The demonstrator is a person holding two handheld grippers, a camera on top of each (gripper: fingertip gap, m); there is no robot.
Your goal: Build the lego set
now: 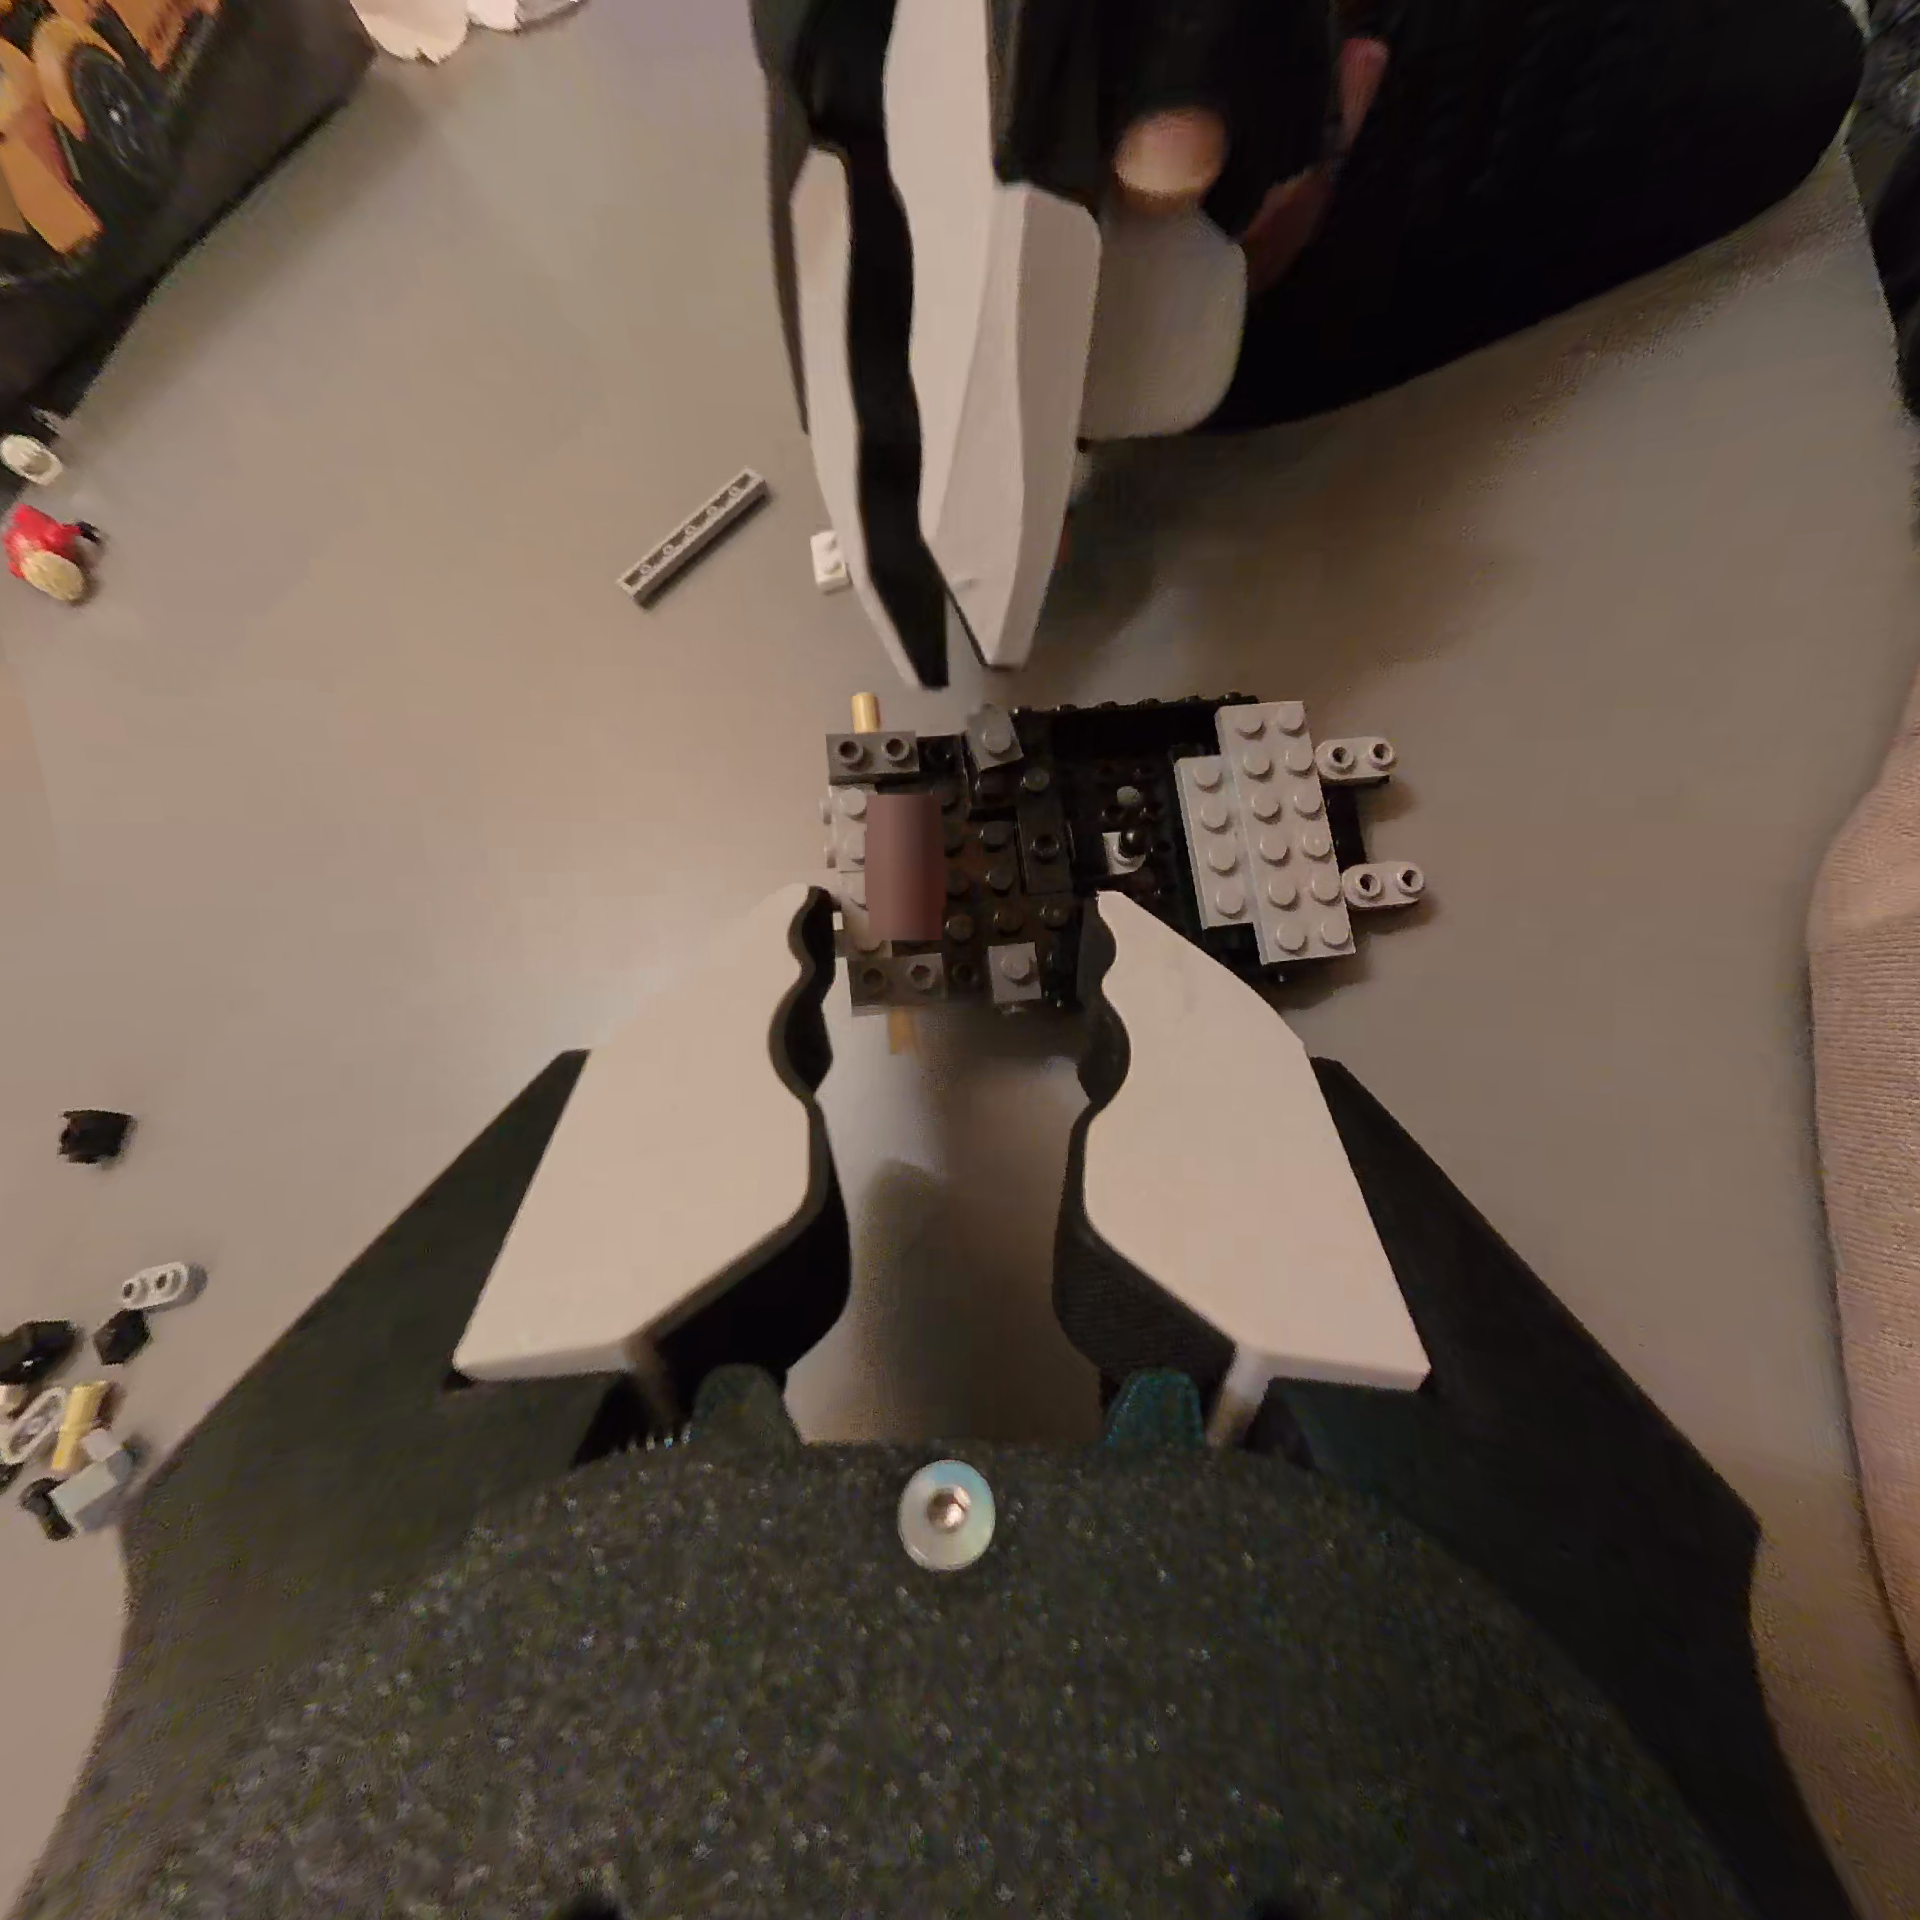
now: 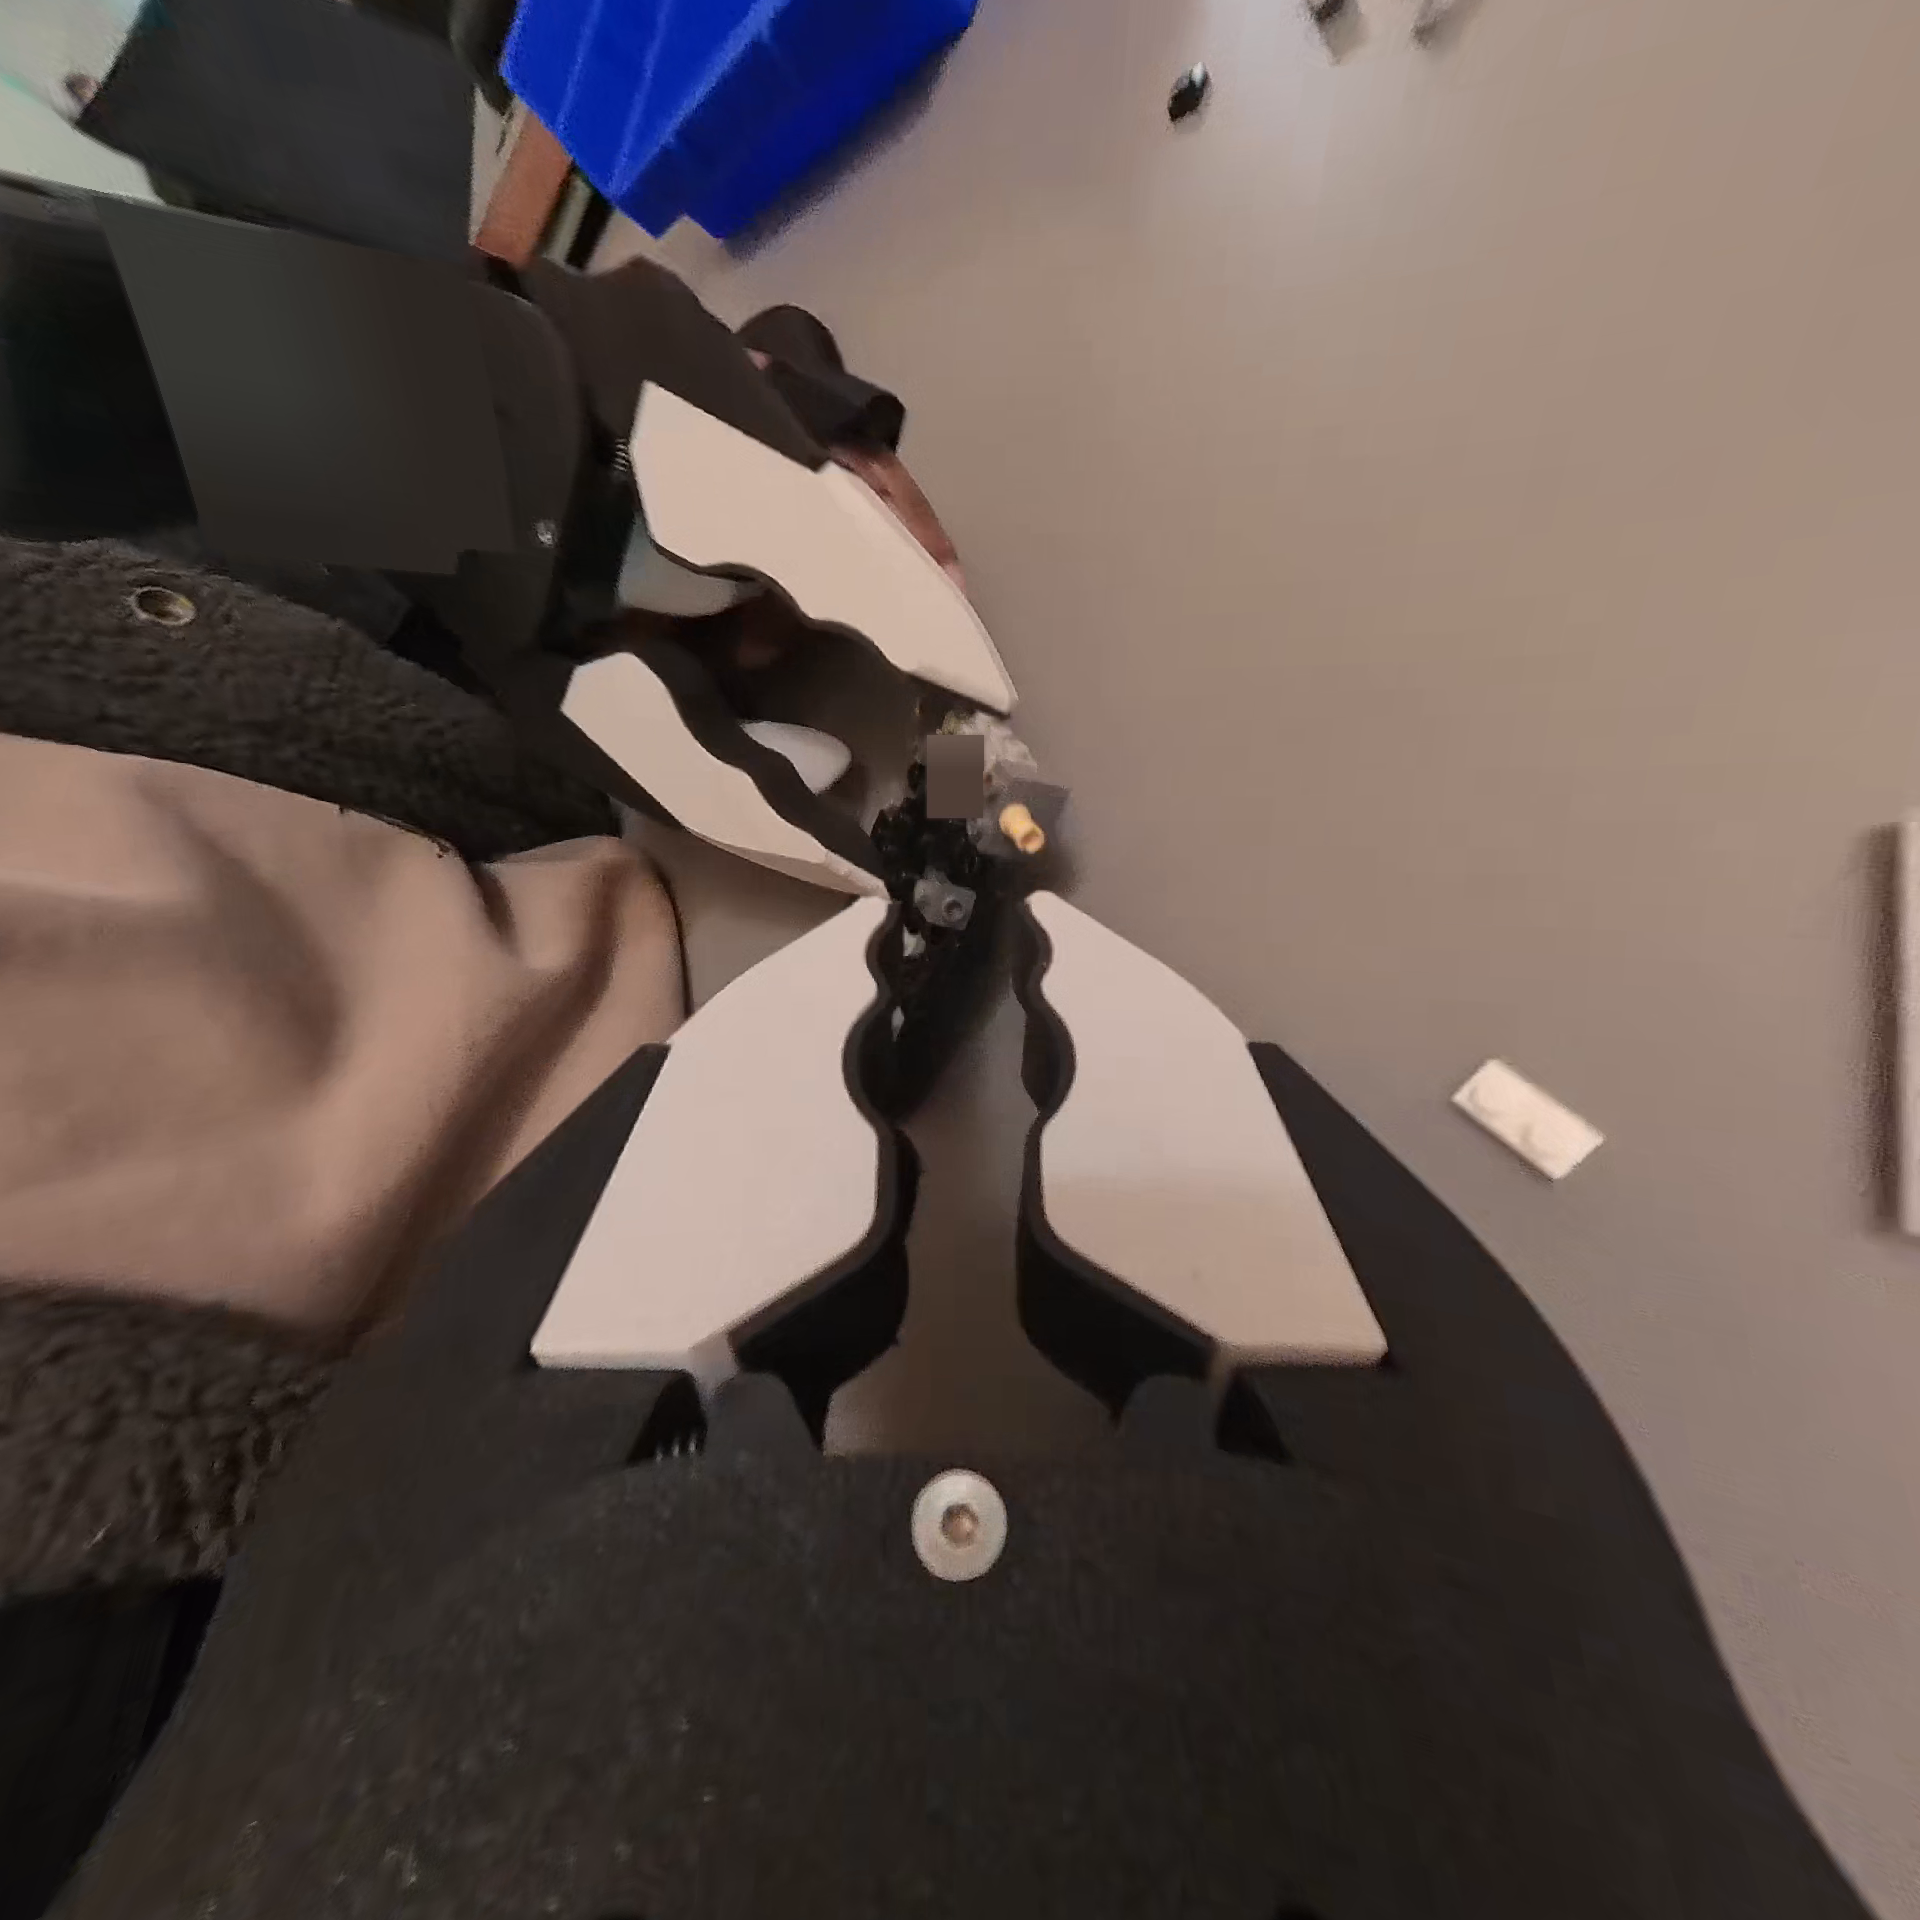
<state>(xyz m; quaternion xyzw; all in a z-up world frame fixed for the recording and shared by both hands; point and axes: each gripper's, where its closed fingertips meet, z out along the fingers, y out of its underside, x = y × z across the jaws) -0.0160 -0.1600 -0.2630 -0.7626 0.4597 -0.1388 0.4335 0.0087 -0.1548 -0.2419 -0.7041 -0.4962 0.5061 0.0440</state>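
Over the lego build [image 1: 1091, 852], both hand-held grippers

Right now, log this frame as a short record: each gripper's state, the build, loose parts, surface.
left gripper: open, fingertips on either side of the build's near edge
right gripper: open, tips at the build's far side
build: black and grey brick assembly, flat on the table
loose parts: long grey plate, small white piece, scattered bits at left
surface: grey table
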